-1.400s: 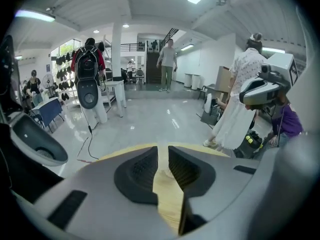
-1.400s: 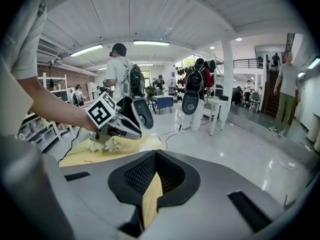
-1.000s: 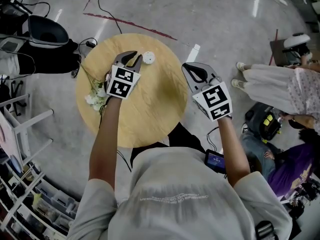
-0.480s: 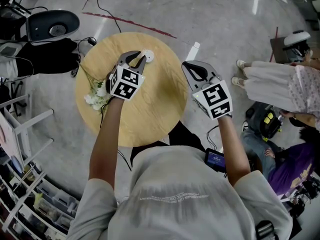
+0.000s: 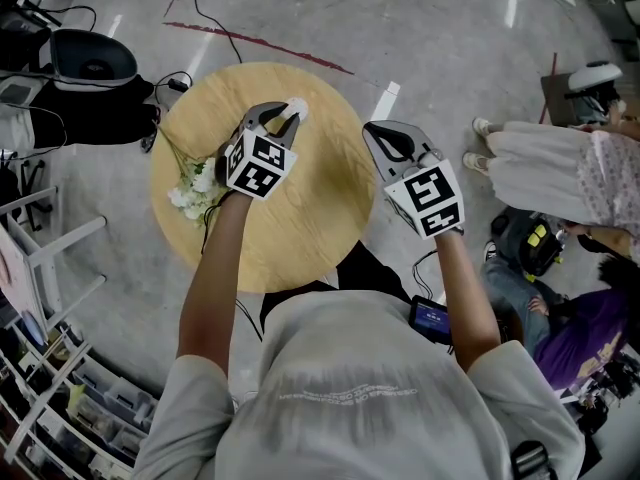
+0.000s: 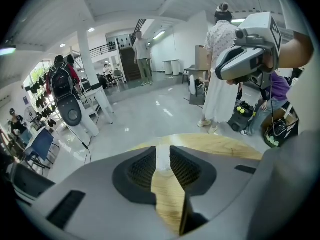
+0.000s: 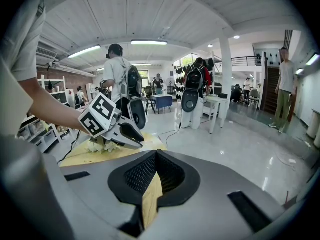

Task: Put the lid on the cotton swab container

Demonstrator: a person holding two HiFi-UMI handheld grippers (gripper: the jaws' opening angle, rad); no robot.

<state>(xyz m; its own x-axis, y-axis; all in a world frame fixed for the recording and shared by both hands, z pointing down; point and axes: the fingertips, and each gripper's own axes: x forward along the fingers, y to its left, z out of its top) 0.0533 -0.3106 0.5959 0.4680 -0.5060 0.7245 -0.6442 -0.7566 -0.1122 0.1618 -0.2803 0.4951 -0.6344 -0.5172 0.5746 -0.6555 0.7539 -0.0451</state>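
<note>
The small white cotton swab container [image 5: 300, 114] stands near the far edge of the round wooden table [image 5: 300, 218]. My left gripper [image 5: 289, 113] reaches over it; in the left gripper view a white piece of the container [image 6: 162, 160] shows between the pads [image 6: 142, 166] while the jaws are opening. I cannot make out a separate lid. My right gripper [image 5: 378, 136] hovers over the table's right edge, apart from the container, shut with nothing in it [image 7: 156, 154]. The left gripper [image 7: 125, 131] also shows in the right gripper view.
White flowers [image 5: 195, 188] lie at the table's left edge beside my left wrist. Cables and a black device [image 5: 95, 63] are on the floor to the left, and a metal rack [image 5: 40, 258] stands nearer. People [image 5: 560, 158] and bags stand on the right.
My left gripper has moved right and forward, from beside the container to over it, and its jaws have spread. The right gripper has stayed in place.
</note>
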